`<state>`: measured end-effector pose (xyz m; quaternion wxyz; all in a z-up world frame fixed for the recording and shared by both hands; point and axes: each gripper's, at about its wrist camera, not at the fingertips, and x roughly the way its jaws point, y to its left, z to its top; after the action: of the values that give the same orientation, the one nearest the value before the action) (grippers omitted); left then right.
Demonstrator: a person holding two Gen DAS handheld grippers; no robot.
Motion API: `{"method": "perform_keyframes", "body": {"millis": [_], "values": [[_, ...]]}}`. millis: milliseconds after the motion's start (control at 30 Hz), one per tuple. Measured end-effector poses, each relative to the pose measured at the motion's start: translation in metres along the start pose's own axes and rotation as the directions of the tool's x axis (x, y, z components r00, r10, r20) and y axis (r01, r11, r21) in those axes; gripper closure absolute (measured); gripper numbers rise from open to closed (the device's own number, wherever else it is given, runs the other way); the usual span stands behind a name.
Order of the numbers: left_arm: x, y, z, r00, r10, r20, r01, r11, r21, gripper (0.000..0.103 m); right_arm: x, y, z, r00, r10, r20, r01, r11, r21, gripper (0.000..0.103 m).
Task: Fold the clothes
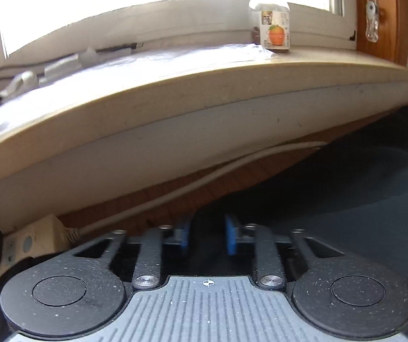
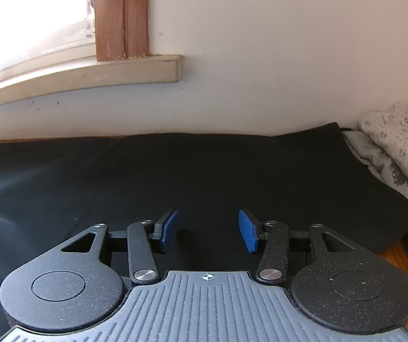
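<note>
The left gripper (image 1: pixel 206 238) sits low at the near edge of the dark cloth (image 1: pixel 346 199), close under the sill (image 1: pixel 175 97), with a power strip (image 1: pixel 30 242) and its cable (image 1: pixel 175 193) just to its left; its blue pads stand a narrow gap apart, with something dark between them, and whether cloth is pinched there I cannot tell. The step in hand looks like taking an edge on each side to start a fold, so the left should have a real bite of fabric, clear of the cable, before anything is lifted. Further right, the right gripper (image 2: pixel 208 232) hovers over the cloth with its jaws clearly apart and nothing between them. It should come down onto an edge rather than the flat middle, close firmly, and then both hands should lift together so the fabric stays taut. The cloth is black, matte and soft, spread almost flat along the wall with shallow wrinkles. A grey patterned garment (image 2: pixel 397 154) lies bunched at its right end.
</note>
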<state>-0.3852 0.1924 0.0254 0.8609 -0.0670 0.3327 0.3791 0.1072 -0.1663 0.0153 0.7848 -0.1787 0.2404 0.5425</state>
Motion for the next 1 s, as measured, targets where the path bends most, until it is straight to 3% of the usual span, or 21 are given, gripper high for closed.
{"method": "perform_keyframes", "body": {"millis": [133,333,367,433,500,567,667,800,1000], "values": [[0.003,-0.001,0.007,0.997,0.077,0.03,-0.077,0.997,0.004,0.091,-0.003,-0.004,-0.001,1.0,0.004,0.014,-0.004,1.0,0.017,0.055],[0.003,-0.004,0.021,0.996,0.087,0.019,-0.087,0.996,-0.016,0.088,-0.006,-0.012,-0.002,1.0,0.007,0.026,-0.009,0.998,0.06,0.055],[-0.003,-0.005,0.021,0.996,0.088,0.029,-0.087,0.996,-0.029,0.085,-0.006,-0.013,-0.002,1.0,0.01,0.022,-0.011,0.998,0.067,0.055],[-0.016,-0.009,0.02,0.995,0.088,0.052,-0.085,0.995,-0.055,0.068,-0.004,-0.014,-0.001,1.0,0.014,0.008,-0.015,0.997,0.075,0.054],[-0.031,-0.015,0.022,0.993,0.072,0.091,-0.065,0.994,-0.083,0.035,-0.001,-0.015,-0.001,1.0,0.021,-0.008,-0.02,0.997,0.076,0.053],[-0.04,-0.027,0.028,0.99,0.037,0.133,-0.023,0.994,-0.104,0.032,0.001,-0.014,-0.001,0.999,0.024,-0.026,-0.022,0.997,0.073,0.046],[-0.031,-0.052,0.037,0.989,-0.039,0.143,0.053,0.994,-0.096,0.026,0.003,-0.012,-0.001,0.999,0.023,-0.039,-0.02,0.998,0.06,0.044],[0.001,-0.081,0.045,0.989,-0.108,0.099,0.114,0.992,-0.052,0.023,0.004,-0.01,-0.001,0.999,0.027,-0.047,-0.024,0.999,0.047,0.039],[0.01,-0.083,0.035,0.994,-0.112,0.014,0.113,0.985,-0.133,0.022,-0.003,-0.018,0.002,0.999,0.011,-0.032,-0.008,0.996,0.093,0.039]]}}
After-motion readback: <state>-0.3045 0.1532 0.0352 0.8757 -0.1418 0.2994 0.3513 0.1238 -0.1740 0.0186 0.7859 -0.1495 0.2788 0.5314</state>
